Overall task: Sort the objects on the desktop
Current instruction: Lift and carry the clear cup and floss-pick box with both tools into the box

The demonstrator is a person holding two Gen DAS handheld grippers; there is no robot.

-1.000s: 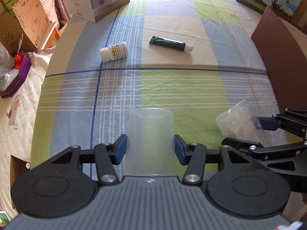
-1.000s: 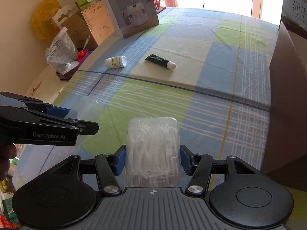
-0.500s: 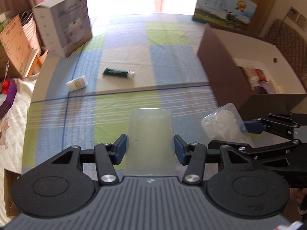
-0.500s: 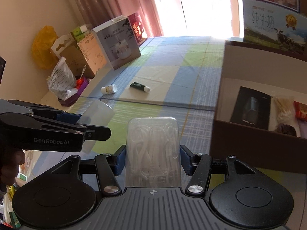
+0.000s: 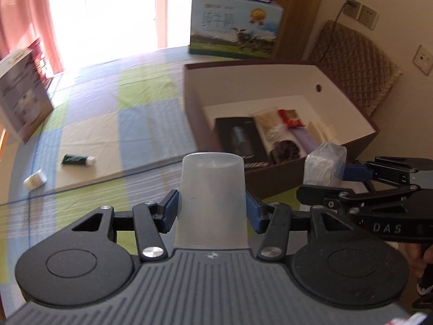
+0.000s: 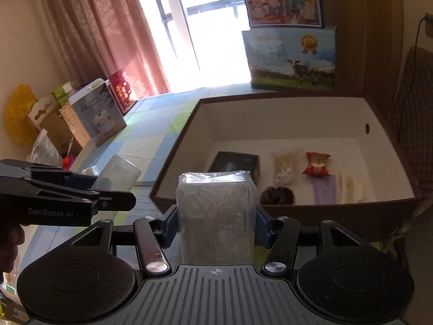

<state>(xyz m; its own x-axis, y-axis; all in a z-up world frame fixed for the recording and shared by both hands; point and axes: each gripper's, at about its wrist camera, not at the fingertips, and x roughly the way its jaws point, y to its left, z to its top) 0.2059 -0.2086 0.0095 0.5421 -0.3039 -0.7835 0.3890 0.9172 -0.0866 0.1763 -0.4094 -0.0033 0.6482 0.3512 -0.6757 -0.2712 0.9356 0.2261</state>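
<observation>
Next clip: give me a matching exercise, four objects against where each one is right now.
Objects:
1. translucent cup
2. clear packet of white picks
3. green tube
4. red-wrapped candy

Places:
A. lying on the checked cloth
B. inside the brown box
C. held in the right hand-held gripper
D. held in the left hand-held gripper

Pairs: 1-D, 2-C, 3-A, 4-B
</observation>
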